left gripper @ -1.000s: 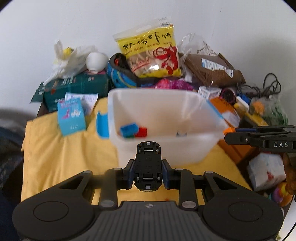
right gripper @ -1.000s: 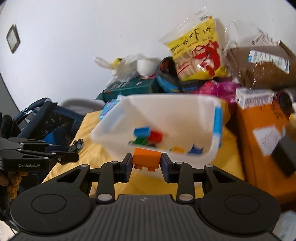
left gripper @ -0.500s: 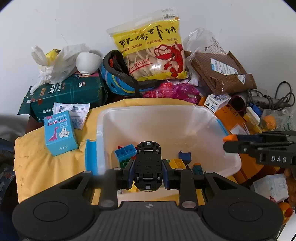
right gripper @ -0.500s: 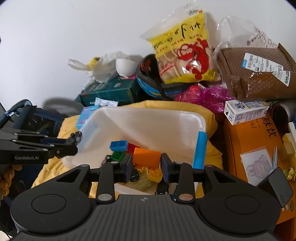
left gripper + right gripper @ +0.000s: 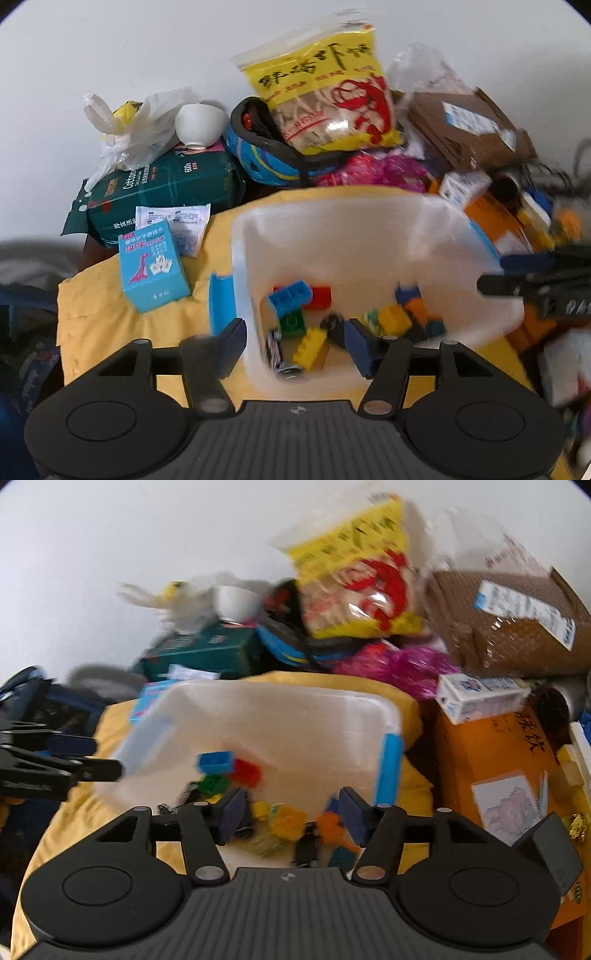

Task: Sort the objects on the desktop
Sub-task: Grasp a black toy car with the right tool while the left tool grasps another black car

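You had both tools over the translucent plastic bin (image 5: 369, 236), which sat on the yellow cloth (image 5: 110, 317). Your left gripper (image 5: 295, 341) was spread wide with nothing between its pads, one finger outside the bin's near-left wall and the other above its floor. Your right gripper (image 5: 290, 814) was spread wide too and carried nothing; it hung over the bin's near edge.

The bricks lay loose on the bin floor: a blue brick (image 5: 290, 297) leaning on a red brick (image 5: 320, 297), a green brick (image 5: 291, 323) just below them, a yellow brick (image 5: 310, 349) nearest the left tool, and an orange brick (image 5: 332, 827) blurred between the right tool's fingers, lying on the floor rather than pinched. A small black toy piece (image 5: 334, 326) lay among them; motion blur hid its shape.

Outside the bin, a light blue card box (image 5: 153, 269) stood on the cloth to the left, near a dark green tissue pack (image 5: 162, 192) with a white bowl (image 5: 201, 125) upside down on top. Behind the bin, a yellow snack bag (image 5: 328, 88) leaned against the white wall, and an orange box (image 5: 498, 771) sat to the right.
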The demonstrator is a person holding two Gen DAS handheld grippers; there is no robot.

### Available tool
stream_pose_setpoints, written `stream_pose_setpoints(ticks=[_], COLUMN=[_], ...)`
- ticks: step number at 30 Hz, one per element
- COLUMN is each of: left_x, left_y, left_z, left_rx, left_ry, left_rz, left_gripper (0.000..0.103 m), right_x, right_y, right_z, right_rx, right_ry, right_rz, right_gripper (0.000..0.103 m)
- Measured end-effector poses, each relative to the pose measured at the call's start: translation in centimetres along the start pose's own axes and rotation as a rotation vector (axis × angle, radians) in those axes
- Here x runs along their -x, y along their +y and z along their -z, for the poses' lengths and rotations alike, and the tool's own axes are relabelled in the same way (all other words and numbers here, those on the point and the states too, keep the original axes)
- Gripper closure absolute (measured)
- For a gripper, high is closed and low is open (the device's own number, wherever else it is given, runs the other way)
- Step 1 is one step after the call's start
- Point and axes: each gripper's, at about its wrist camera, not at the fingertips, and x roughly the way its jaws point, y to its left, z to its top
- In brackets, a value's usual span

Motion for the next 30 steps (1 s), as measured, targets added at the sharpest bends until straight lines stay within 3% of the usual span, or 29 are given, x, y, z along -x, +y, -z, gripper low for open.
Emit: stream_pose_setpoints(ticks=[4, 9, 13, 17, 20, 25, 30], left_x=[1.6, 2.7, 3.0, 3.4, 3.7, 3.6, 2.3], left_y=[-0.5, -0.8, -0.7, -0.3, -0.4, -2.5, -5.6], left_z=[5.9, 13.3, 17.5, 19.8, 20.9, 21.8, 22.0], left_rx=[-0.014, 0.013, 0.032, 0.088, 0.100, 0.065, 0.018], left_ry=[0.013, 0.042, 0.073, 0.086, 0.098, 0.109, 0.117], left_rz=[0.033, 0.021, 0.016, 0.012, 0.013, 0.073, 0.144], left_gripper=[0.041, 0.041, 0.041, 0.041, 0.041, 0.040, 0.039], right_x=[1.0, -0.6, -2.2, -4.2, -4.8, -2.3, -0.2], right_y=[2.5, 7.1, 10.7, 13.1, 13.2, 10.4, 6.1], right_z=[5.0, 12.1, 14.1, 14.8, 15.4, 15.5, 16.6], right_rx=[0.020, 0.047, 0.080, 0.106, 0.127, 0.120, 0.048], right_ry=[0.037, 0.182, 0.233, 0.269, 0.277, 0.229, 0.240], right_rz=[-0.066, -0.148, -0.185, -0.178, -0.160, -0.128, -0.058], right_gripper=[0.043, 0.043, 0.043, 0.044, 0.071, 0.071, 0.071])
